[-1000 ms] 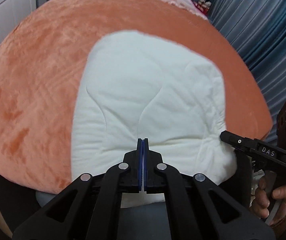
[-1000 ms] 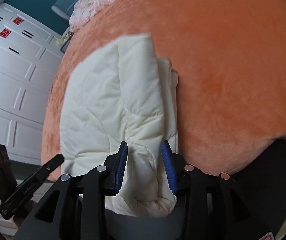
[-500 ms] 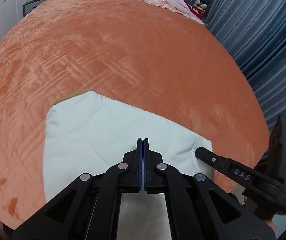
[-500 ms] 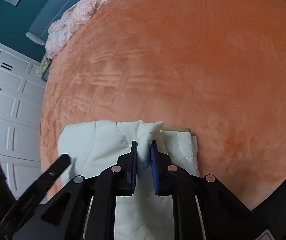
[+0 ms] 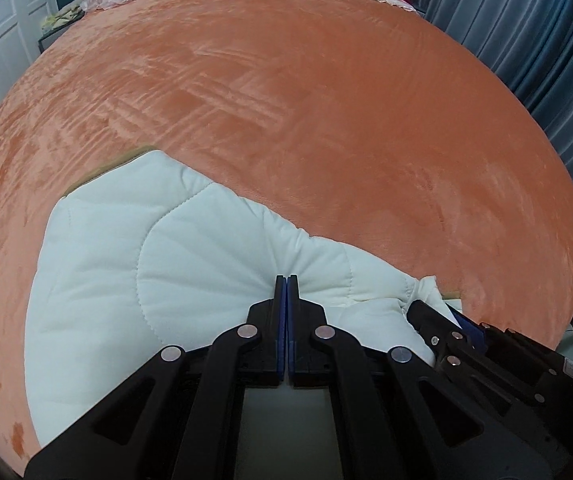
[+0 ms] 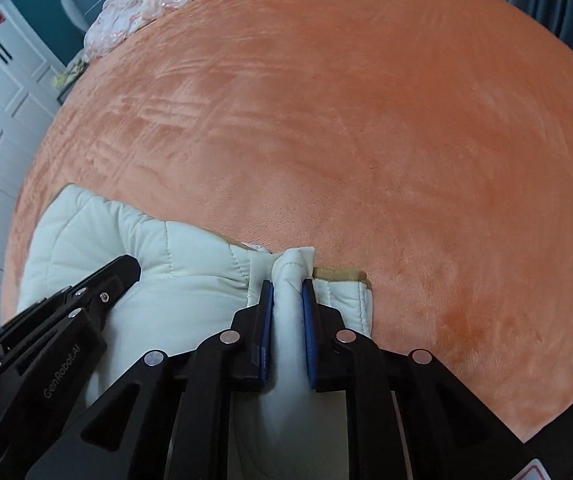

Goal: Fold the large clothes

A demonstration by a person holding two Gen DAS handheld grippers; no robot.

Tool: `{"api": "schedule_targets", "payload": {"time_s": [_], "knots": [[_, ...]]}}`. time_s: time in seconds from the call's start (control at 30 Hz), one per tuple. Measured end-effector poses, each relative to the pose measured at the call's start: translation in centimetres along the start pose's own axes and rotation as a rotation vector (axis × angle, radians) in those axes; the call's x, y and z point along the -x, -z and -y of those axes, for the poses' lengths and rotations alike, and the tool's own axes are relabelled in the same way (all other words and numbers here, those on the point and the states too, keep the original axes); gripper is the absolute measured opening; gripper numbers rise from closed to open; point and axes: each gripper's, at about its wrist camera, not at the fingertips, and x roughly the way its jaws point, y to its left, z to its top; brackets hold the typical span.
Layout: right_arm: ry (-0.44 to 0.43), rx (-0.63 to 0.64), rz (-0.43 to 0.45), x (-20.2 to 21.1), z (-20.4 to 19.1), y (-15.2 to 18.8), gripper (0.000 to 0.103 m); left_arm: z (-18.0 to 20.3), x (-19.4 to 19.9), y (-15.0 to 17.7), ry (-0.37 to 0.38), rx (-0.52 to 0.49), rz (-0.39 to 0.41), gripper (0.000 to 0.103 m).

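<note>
The left gripper (image 5: pixel 287 280), marked "GenRobot.AI", was clenched on the cream quilted garment (image 5: pixel 166 264); the right gripper's (image 6: pixel 287 286) jaws, opening, pinched its bunched edge over the orange plush blanket (image 6: pixel 366 128).

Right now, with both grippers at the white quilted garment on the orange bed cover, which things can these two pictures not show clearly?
- Near edge of the white quilted garment: both views, hidden under the gripper frames and cut off by the bottom edge.
- What the left gripper pinches: left wrist view, the shut jaws hide any fabric between them.
- The right gripper's grip depth on the fold: right wrist view, fingers cover it.
- Small items beyond the orange bed cover: too small.
</note>
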Motion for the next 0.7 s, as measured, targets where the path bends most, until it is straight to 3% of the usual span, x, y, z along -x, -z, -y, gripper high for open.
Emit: {"api": "schedule_targets", "payload": {"time_s": [0.7], "knots": [[-0.03, 0.014, 0.049, -2.0, 0.4, 0.5, 0.013, -0.1, -2.4, 0.6, -0.041, -0.018, 0.039, 0.0]]}}
